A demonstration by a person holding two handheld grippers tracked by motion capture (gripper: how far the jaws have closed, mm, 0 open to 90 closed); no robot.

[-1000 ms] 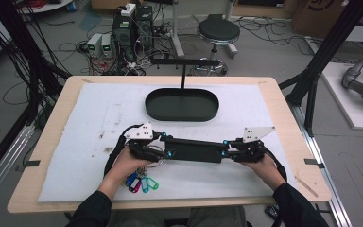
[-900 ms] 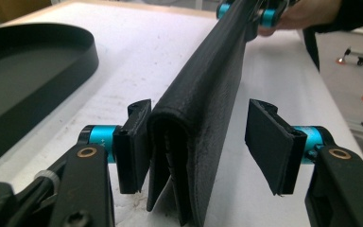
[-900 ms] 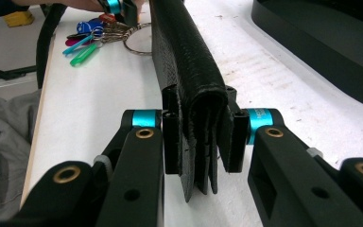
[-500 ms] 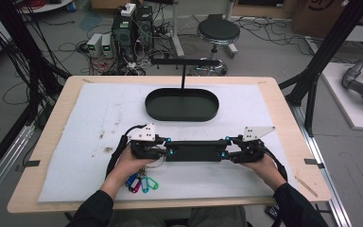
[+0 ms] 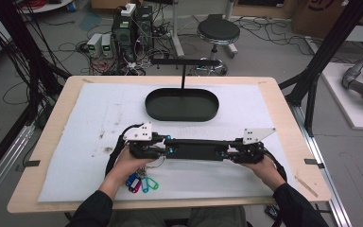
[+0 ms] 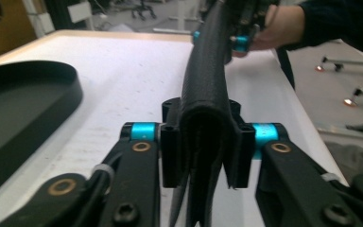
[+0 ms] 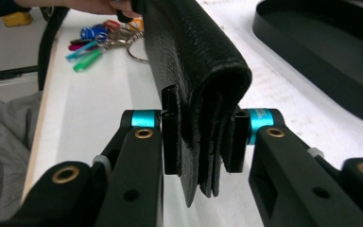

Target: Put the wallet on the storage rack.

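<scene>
Black leather case (image 5: 196,149), long & folded, hangs level betw. the two grippers, just above the white mat (image 5: 99,113) near the front edge of the wooden table (image 5: 283,101).

Far left: person's left hand (image 5: 125,165) holds the left gripper (image 5: 163,150), grey plate on top, cable looping round behind it. Its jaws are clamped on the case's left end; left gripper view shows the folded edge (image 6: 205,137) pinched tight betw. both jaw blocks, layers hanging below, rest of the case running off toward the other hand. Just under/in front of the left hand, a bunch of keys w/ coloured tags (image 5: 142,182) (blue, pink, teal, green) lies on the mat; also seen top left in right gripper view (image 7: 92,42).

Centre, farther back: black oval tray (image 5: 181,105) on the mat, well apart from the case, w/ a black T-shaped stand (image 5: 184,66) behind it.

Right: right hand (image 5: 264,168) holds the right gripper (image 5: 229,152), jaws closed on the case's right end; right gripper view shows the folded end (image 7: 203,118) squeezed betw. them.
</scene>
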